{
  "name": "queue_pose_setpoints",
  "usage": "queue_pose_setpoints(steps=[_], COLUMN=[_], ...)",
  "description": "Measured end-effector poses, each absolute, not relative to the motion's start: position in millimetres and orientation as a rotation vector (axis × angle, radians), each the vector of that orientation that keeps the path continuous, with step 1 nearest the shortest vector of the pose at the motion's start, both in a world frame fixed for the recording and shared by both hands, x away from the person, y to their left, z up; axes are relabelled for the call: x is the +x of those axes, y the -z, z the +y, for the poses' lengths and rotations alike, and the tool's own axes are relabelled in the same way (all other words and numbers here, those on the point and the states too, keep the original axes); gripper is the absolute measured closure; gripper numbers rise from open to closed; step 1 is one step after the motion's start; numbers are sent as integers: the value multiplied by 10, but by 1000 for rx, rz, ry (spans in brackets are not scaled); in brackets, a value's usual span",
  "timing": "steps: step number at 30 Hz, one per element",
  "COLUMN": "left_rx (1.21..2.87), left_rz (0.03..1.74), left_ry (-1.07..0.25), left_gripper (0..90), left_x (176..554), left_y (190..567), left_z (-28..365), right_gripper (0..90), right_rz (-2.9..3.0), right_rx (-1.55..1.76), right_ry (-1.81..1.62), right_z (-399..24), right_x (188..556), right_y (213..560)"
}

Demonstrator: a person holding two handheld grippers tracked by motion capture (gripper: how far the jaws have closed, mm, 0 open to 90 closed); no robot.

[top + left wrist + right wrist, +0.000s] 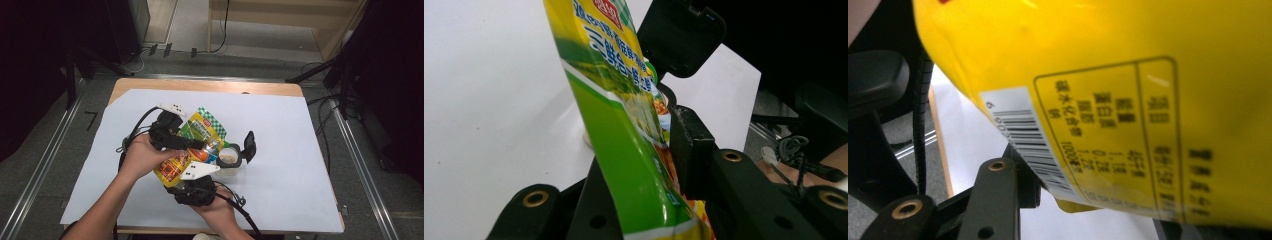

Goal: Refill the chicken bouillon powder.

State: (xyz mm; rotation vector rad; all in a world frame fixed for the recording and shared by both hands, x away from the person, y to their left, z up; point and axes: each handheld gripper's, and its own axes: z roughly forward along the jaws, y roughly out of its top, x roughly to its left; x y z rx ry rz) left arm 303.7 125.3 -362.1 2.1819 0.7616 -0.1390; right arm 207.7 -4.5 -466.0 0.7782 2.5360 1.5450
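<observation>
A yellow and green snack bag (201, 129) is held up over the white sheet between both grippers. My left gripper (196, 145) comes in from the left and is shut on the bag's middle. In the left gripper view the bag (619, 130) stands edge-on, with the right pad (691, 150) against it and the other jaw hidden behind it. My right gripper (192, 169), under its grey plate, is shut on the bag's lower yellow end. The right gripper view looks at the bag's back (1128, 75), with its barcode, and one jaw touches the bottom edge.
A black container (235, 160) with its hinged lid (248, 145) up holds a pale cup (229, 157) just right of the bag. That lid (681, 37) also rises behind the bag. The white sheet (290, 150) covers a wooden table (210, 85).
</observation>
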Motion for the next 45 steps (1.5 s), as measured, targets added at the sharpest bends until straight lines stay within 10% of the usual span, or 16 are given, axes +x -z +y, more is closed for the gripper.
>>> queue_pose_setpoints(steps=[45], left_rx=[2290], left_rz=[848], left_ry=[222], left_gripper=[763], left_x=[3211], left_y=[3584], left_z=[933], right_gripper=[634], right_rz=[2564], right_rx=[827], right_ry=[-1633], right_z=[-67], right_x=[2128], right_y=[4612])
